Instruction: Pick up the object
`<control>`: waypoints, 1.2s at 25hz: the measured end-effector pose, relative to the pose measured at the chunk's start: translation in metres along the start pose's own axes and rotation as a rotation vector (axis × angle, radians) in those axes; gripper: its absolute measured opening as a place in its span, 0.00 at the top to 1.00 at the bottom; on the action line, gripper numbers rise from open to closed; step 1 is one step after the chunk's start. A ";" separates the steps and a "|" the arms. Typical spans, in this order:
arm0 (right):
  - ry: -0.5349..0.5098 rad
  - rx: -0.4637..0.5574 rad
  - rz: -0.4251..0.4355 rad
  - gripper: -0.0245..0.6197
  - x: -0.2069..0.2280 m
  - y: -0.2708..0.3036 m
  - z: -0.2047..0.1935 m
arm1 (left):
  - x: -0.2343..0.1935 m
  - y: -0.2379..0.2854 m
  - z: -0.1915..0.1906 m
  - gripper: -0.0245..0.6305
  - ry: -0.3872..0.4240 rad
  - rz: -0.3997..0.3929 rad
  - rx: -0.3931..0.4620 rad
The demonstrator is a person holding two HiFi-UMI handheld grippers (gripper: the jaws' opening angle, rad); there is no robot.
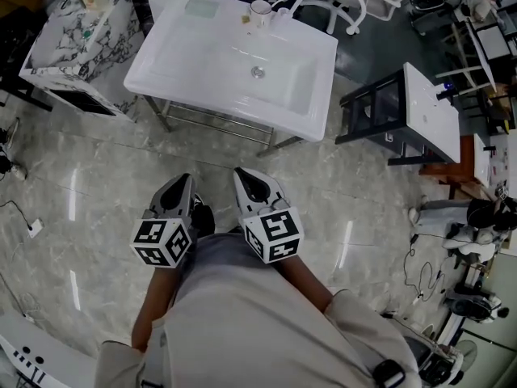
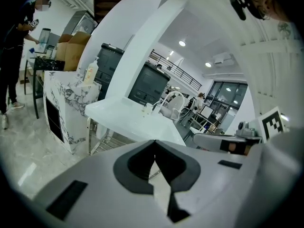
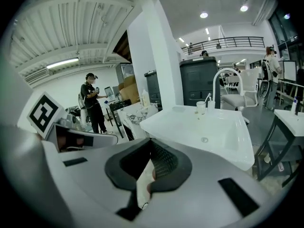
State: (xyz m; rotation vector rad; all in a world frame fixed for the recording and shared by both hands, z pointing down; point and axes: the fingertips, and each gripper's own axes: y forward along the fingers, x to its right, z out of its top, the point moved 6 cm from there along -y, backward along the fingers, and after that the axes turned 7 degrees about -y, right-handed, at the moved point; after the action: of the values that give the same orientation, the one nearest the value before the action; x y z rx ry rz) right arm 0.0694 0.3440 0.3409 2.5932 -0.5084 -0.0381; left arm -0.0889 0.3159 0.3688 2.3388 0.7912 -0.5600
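A white washbasin (image 1: pixel 210 55) on a metal frame stands ahead of me on the marble floor. At its back edge stands a small white cup (image 1: pixel 260 10), also seen in the left gripper view (image 2: pixel 148 109) and the right gripper view (image 3: pixel 201 107). My left gripper (image 1: pixel 184 181) and right gripper (image 1: pixel 242 173) hang side by side over the floor, well short of the basin. The left gripper (image 2: pixel 154 144) is shut with nothing between its tips. In its own view the right gripper (image 3: pixel 151 144) is likewise shut and empty.
A marble-patterned cabinet (image 1: pixel 77 39) with a bottle on top stands left of the basin. A black-framed white table (image 1: pixel 428 111) is at the right. Cables (image 1: pixel 24 217) lie on the floor at the left. A person in black (image 3: pixel 92 103) stands far off.
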 end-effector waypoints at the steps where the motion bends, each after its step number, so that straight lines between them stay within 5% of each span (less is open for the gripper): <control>1: -0.001 0.003 -0.002 0.95 -0.003 0.005 0.003 | -0.004 0.000 0.005 0.96 0.004 -0.003 0.004; 13: -0.052 0.001 -0.074 0.95 -0.030 0.058 0.035 | -0.055 -0.007 0.057 0.96 0.030 -0.014 0.056; 30: -0.072 -0.057 -0.173 0.95 -0.021 0.090 0.041 | -0.084 0.004 0.071 0.96 0.026 -0.020 0.029</control>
State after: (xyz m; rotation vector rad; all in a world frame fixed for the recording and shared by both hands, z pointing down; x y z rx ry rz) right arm 0.0134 0.2601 0.3465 2.5798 -0.3017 -0.2025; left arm -0.1612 0.2331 0.3644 2.3712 0.8248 -0.5539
